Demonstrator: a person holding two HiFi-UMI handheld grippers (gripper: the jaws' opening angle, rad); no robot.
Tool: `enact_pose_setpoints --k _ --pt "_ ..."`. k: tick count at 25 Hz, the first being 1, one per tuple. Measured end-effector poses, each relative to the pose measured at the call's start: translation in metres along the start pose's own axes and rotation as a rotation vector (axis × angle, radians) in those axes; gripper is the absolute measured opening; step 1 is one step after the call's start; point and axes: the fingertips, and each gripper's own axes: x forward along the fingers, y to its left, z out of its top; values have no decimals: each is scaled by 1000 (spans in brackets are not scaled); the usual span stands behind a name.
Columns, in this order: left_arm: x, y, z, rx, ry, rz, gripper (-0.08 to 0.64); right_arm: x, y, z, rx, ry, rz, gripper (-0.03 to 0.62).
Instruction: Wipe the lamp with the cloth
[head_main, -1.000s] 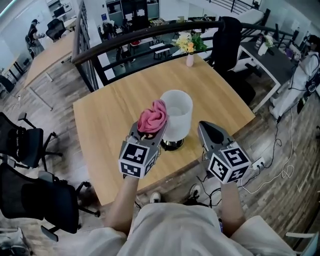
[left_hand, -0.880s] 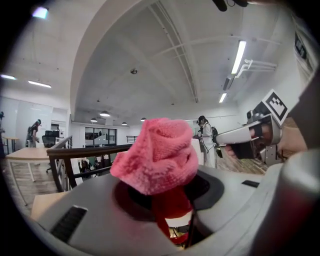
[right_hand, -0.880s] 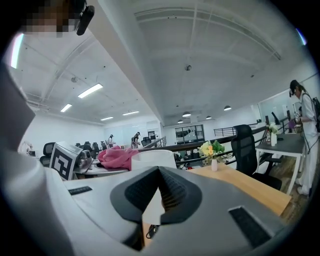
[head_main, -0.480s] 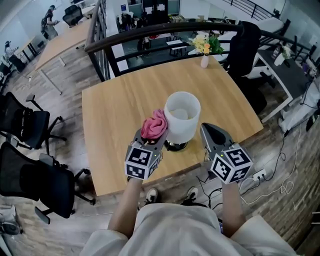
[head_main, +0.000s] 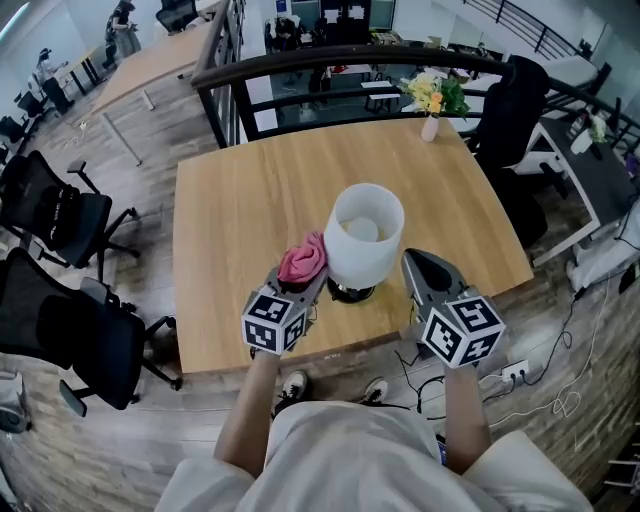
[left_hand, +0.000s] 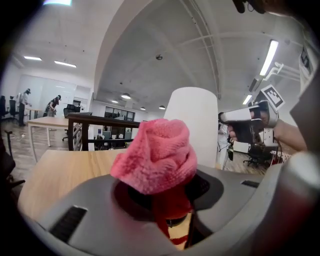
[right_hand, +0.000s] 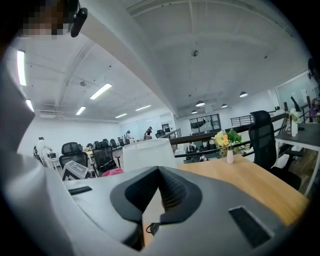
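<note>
Head view showed the left hand-held gripper (head_main: 297, 290) clamped on the pink cloth (head_main: 303, 260), bunched just beside the lamp (head_main: 365, 235) on the table (head_main: 240, 200), apparently for wiping; the right hand-held gripper (head_main: 418, 268) was closed, empty

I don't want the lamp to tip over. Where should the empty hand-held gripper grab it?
Probably low, at the dark base under the shade, coming from the right, where the empty right hand-held gripper is. The shade looks too wide for its jaws, and the pink cloth fills the left side.
</note>
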Motion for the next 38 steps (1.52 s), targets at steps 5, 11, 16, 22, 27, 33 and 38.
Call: enact_pose_setpoints --k 5,11,16,22,27,33,38 --pt "-4 7 -15 -28 54 110 173 -2 -10 -1 -12 10 53 9" --pt "-23 -5 29 0 -37 190 173 -7 -22 2 -16 14 98 9" --pt "-42 -28 78 -9 -149 252 173 -11 -23 5 -45 12 134 9" --pt "-54 -57 123 17 -238 283 172 -13 -22 6 -44 9 170 9" --pt "-43 -70 130 113 -222 284 173 -14 -18 3 -40 11 174 9" --pt "-25 -71 115 163 -180 277 173 -19 -18 6 -34 4 159 9" --pt "-22 -66 109 165 -183 254 175 -20 -18 4 -13 0 135 9"
